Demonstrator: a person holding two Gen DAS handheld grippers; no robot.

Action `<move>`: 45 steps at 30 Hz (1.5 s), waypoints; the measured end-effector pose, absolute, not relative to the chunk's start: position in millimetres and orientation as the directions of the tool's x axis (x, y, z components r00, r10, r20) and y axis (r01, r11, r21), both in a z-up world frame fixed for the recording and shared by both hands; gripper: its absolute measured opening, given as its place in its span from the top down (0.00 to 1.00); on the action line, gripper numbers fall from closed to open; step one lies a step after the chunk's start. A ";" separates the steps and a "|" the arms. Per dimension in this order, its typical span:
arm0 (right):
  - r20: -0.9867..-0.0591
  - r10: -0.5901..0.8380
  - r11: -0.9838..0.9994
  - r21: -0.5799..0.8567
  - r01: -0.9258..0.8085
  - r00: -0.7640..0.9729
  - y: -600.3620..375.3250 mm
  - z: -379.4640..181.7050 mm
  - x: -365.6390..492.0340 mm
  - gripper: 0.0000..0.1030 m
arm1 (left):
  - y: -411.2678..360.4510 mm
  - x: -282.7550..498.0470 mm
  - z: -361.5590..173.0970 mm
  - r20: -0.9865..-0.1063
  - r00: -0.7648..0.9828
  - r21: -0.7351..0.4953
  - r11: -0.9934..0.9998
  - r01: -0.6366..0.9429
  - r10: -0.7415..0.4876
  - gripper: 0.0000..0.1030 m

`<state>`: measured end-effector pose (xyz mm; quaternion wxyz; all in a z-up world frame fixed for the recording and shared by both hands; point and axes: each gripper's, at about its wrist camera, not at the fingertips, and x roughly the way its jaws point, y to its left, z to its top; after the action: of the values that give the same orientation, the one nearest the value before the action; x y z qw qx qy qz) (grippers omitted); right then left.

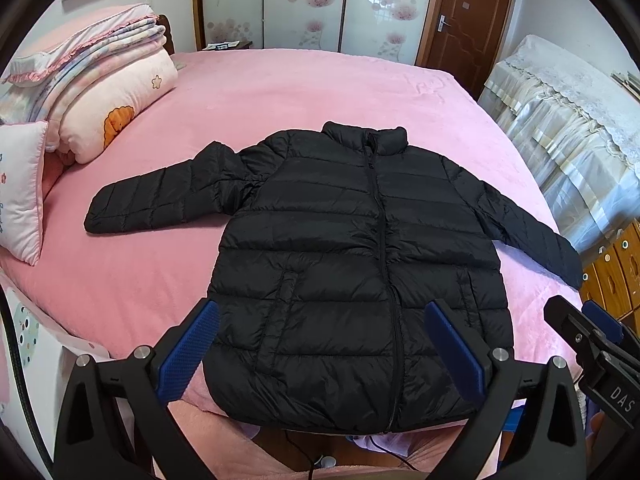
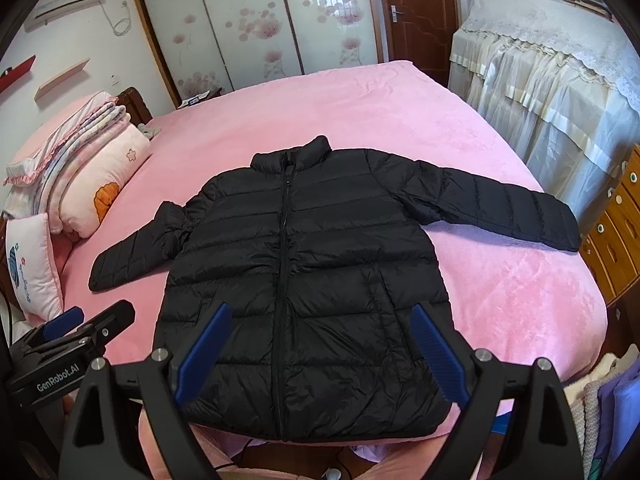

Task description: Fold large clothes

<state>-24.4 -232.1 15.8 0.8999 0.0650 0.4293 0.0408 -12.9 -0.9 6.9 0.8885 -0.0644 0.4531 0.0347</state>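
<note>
Pink bedding point(image 1: 280, 92) is covering the bed you are facing, with a black jacket point(image 1: 360, 264) lying flat on it, zipped, sleeves spread. Left of the jacket, quilts point(image 1: 100, 92) are sitting stacked; beyond it, wardrobe doors point(image 1: 304, 4). You are holding the left gripper point(image 1: 320, 356) and right gripper point(image 2: 320, 356) spread apart above the jacket's hem.

The jacket point(image 1: 352, 264) lies flat on the bed point(image 1: 280, 92) at its near edge, collar toward the far edge, sleeves spread left and right, with folded quilts point(image 1: 100, 92) and a pillow point(image 1: 20, 188) along the left edge.
</note>
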 end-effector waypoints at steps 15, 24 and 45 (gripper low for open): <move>-0.762 0.123 0.990 0.142 -0.021 0.636 -230.8 19.8 -30.6 0.11 | -7.9 -20.3 11.9 -0.799 0.601 -0.079 0.993 -0.083 -0.013 0.05; -0.759 0.126 0.989 0.145 -0.022 0.638 -230.2 22.4 -33.4 0.11 | -8.7 -23.5 14.4 -0.799 0.601 -0.086 0.992 -0.091 -0.014 0.05; -0.762 0.146 0.986 0.166 -0.028 0.631 -234.3 22.5 -34.1 0.11 | -7.3 -26.6 13.2 -0.802 0.597 -0.082 0.991 -0.105 -0.003 0.05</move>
<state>-34.1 -234.3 22.5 0.9004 0.0693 0.4268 0.0484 -26.6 -7.3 13.2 0.8915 -0.0601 0.4481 0.0284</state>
